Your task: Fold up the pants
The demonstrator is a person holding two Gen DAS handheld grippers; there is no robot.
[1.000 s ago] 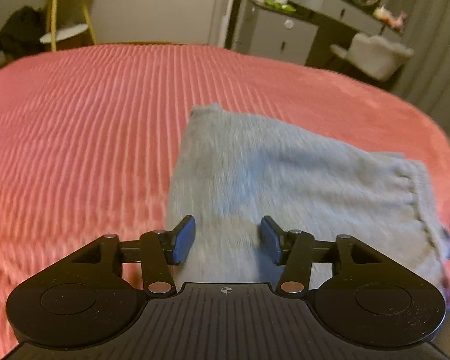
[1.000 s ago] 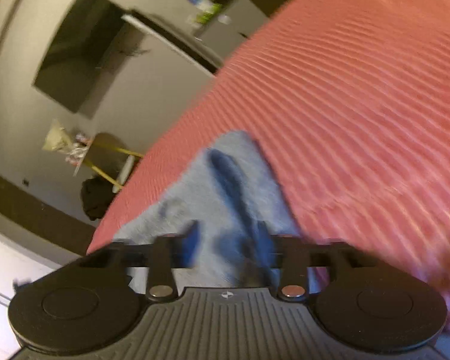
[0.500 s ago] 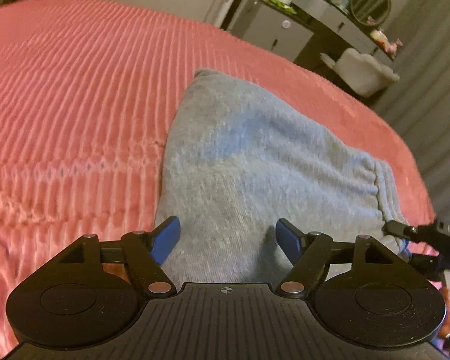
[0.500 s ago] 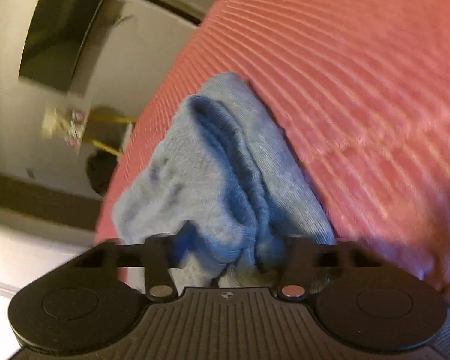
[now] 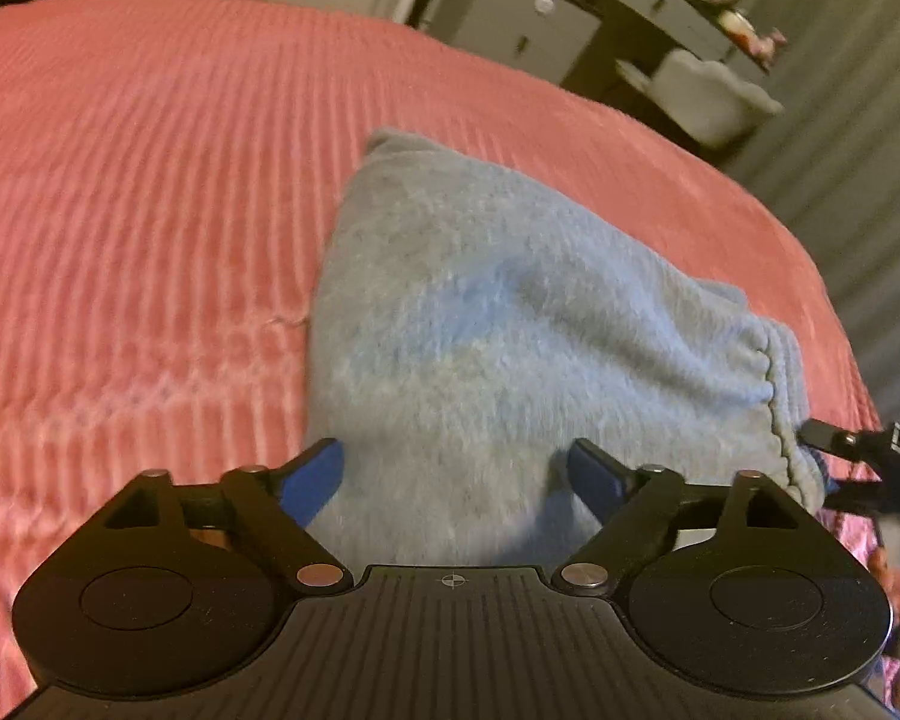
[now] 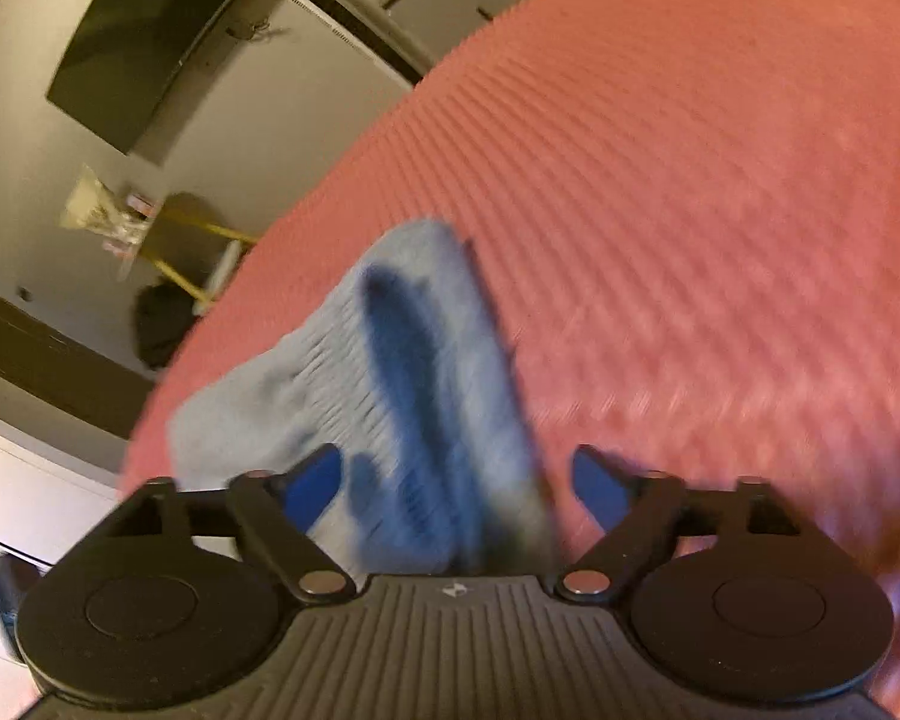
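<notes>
Where the ribbed pink bedspread (image 5: pixel 150 192) stretches wide, the pants (image 5: pixel 510 348) lie folded into a soft, fuzzy grey-blue wedge w/ a gathered waistband at the right edge. Left gripper (image 5: pixel 456 474): blue pads spread wide, pinching nothing, fabric's near edge between and just past them. Right gripper (image 6: pixel 456 477): jaws also spread; blurred knit folds w/ a dark crease sit between them, near the left pad.

Right gripper (image 6: pixel 453 474) at six o'clock, jaws spread wide, blue pads clear of cloth; folded light-blue pants (image 6: pixel 390 396) between them, blurred, stretching toward eleven o'clock on the ribbed pink bedspread (image 6: pixel 690 240); dark wall panel (image 6: pixel 150 36) at ten o'clock.
</notes>
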